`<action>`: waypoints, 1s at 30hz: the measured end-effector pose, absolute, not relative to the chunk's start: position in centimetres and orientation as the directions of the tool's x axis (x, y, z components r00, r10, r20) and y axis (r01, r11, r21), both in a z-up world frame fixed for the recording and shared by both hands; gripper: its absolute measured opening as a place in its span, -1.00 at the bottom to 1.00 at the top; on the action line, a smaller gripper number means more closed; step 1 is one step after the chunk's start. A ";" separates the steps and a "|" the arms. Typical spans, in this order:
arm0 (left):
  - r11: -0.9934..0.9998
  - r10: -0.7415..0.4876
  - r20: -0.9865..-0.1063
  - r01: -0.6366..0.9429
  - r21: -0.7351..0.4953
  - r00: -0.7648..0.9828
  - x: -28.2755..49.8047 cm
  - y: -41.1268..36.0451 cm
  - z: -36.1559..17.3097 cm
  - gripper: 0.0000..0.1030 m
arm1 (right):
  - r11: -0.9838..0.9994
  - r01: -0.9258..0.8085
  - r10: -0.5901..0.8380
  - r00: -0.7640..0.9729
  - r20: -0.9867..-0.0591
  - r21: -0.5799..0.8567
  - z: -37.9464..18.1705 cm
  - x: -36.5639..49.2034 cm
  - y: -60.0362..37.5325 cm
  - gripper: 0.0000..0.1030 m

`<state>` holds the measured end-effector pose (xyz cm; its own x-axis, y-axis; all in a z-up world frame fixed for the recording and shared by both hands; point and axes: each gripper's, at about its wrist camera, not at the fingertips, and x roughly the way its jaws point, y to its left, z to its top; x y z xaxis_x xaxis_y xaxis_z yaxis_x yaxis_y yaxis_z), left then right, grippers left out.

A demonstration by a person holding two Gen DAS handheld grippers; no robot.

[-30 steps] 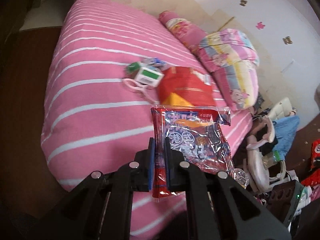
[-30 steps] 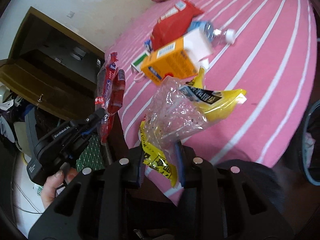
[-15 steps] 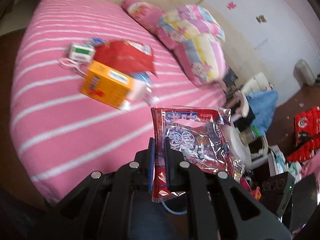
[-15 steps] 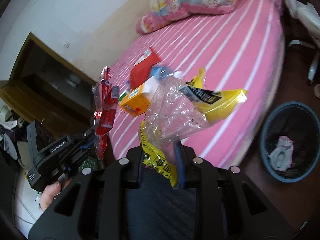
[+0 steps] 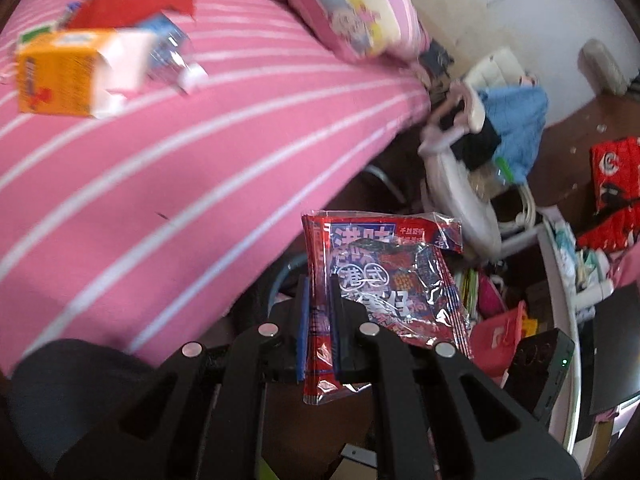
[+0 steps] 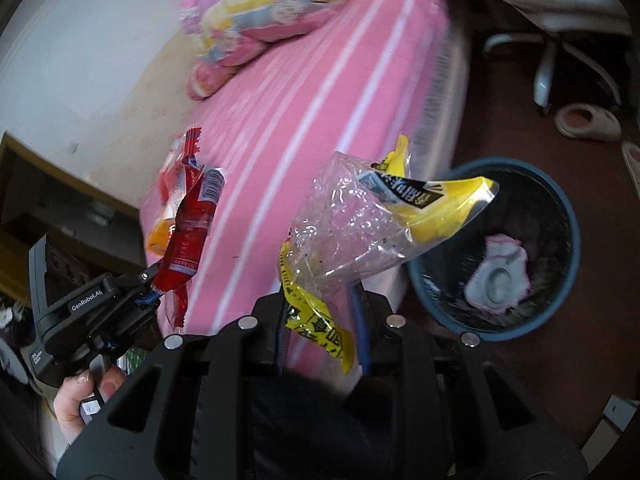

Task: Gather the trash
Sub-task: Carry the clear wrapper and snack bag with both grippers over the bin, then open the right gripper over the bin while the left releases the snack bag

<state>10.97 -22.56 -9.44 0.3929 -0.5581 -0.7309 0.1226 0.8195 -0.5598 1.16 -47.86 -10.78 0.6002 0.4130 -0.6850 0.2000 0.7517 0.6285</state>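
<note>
My left gripper (image 5: 319,312) is shut on a red and blue snack wrapper (image 5: 380,276), held in the air past the bed's edge; it also shows in the right wrist view (image 6: 188,224). My right gripper (image 6: 320,320) is shut on a clear and yellow plastic wrapper (image 6: 372,216), held just left of a blue trash bin (image 6: 560,208) on the floor. The bin holds a white crumpled item (image 6: 500,276). An orange carton (image 5: 64,76), a red bag (image 5: 132,4) and a plastic bottle (image 5: 172,56) lie on the pink striped bed (image 5: 160,160).
Pillows (image 5: 352,4) lie at the bed's head. A white chair with blue cloth (image 5: 512,112), red packets (image 5: 616,184) and clutter fill the floor to the right. A chair base (image 6: 548,60) and slippers (image 6: 588,120) lie beyond the bin.
Both grippers have swung right, away from the bed's middle toward its edge. The trash bin has come closer in the right wrist view. Both wrappers stay gripped.
</note>
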 end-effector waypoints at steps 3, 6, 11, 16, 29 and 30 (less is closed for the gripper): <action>0.822 -0.563 -0.754 0.128 -0.555 0.338 12.0 -25.1 -11.6 -0.83 | 0.746 0.246 0.393 0.587 -0.707 0.619 -12.8 0.7 -49.8 -0.48; 0.822 -0.568 -0.770 0.156 -0.547 0.292 13.0 -28.0 -13.4 -0.83 | 0.740 0.294 0.373 0.569 -0.733 0.605 -14.8 0.4 -51.5 -0.48; 0.831 -0.552 -0.811 0.207 -0.516 0.193 14.4 -32.5 -17.2 -0.83 | 0.723 0.363 0.352 0.538 -0.766 0.587 -17.7 0.0 -53.6 -0.48; 0.817 -0.559 -0.820 0.251 -0.519 0.126 15.9 -35.4 -19.7 -0.83 | 0.716 0.417 0.338 0.495 -0.800 0.561 -20.5 0.0 -54.8 -0.48; 0.807 -0.535 -0.844 0.269 -0.525 -0.041 18.4 -39.9 -26.5 -0.66 | 0.734 0.492 0.285 0.402 -0.870 0.468 -24.1 1.3 -56.3 -0.37; 0.813 -0.527 -0.849 0.267 -0.517 -0.039 18.6 -39.9 -26.7 -0.61 | 0.736 0.497 0.280 0.394 -0.875 0.460 -24.3 1.2 -56.4 -0.37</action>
